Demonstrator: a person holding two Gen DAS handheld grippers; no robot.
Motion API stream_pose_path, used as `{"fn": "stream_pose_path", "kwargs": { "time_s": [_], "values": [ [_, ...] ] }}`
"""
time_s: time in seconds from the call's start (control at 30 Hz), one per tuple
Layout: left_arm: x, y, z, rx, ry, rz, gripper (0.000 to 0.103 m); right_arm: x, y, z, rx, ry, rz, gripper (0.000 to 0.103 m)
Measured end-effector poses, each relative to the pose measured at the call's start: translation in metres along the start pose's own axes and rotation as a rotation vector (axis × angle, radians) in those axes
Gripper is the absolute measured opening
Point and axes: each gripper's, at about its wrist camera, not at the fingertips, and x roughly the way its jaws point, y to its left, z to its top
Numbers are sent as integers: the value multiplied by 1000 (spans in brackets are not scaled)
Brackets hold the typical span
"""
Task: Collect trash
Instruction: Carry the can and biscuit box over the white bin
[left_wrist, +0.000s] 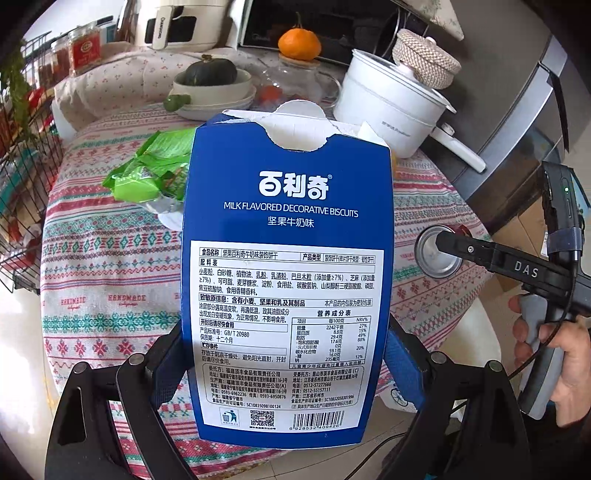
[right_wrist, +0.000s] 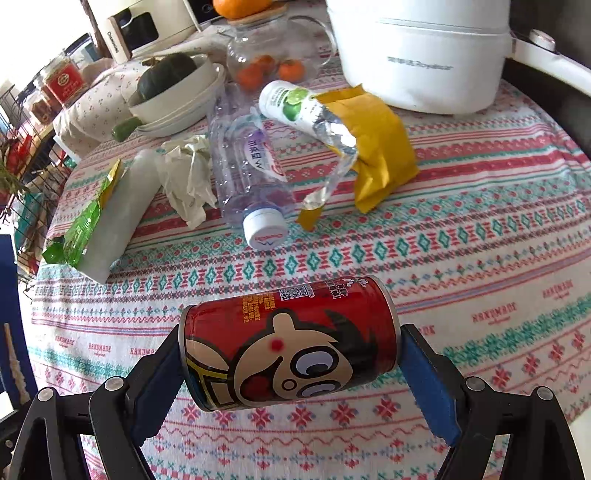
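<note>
My left gripper (left_wrist: 284, 354) is shut on a blue biscuit box (left_wrist: 288, 258) with a torn-open top and holds it upright above the table. My right gripper (right_wrist: 288, 350) is shut on a red drink can (right_wrist: 288, 343) with a cartoon face, clamped end to end and lying sideways above the cloth. The can's silver end (left_wrist: 437, 251) and the right gripper's finger also show in the left wrist view. On the table lie a green wrapper (right_wrist: 79, 229), crumpled tissue (right_wrist: 188, 177), a clear plastic bottle (right_wrist: 251, 173), a yellow foil packet (right_wrist: 380, 147) and a lime-label pouch (right_wrist: 295, 103).
A patterned tablecloth (right_wrist: 480, 240) covers the round table. At the back stand a white electric pot (right_wrist: 417, 55), a glass jar of oranges (right_wrist: 273, 62), a bowl with a green squash (right_wrist: 173, 85) and a wire rack (left_wrist: 26, 177) at the left.
</note>
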Motion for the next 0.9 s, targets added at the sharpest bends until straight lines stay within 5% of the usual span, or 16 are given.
{"fn": "stream_pose_path", "kwargs": {
  "time_s": [0.27, 0.63, 0.9],
  "values": [
    [7, -71, -6, 117, 24, -87, 94, -51, -51, -33, 65, -25, -33, 91],
    [60, -194, -42, 304, 165, -256, 94, -105, -168, -84, 278, -11, -84, 91],
    [94, -267, -64, 422, 155, -340, 94, -116, -230, -125, 351, 46, -131, 91]
  ]
}}
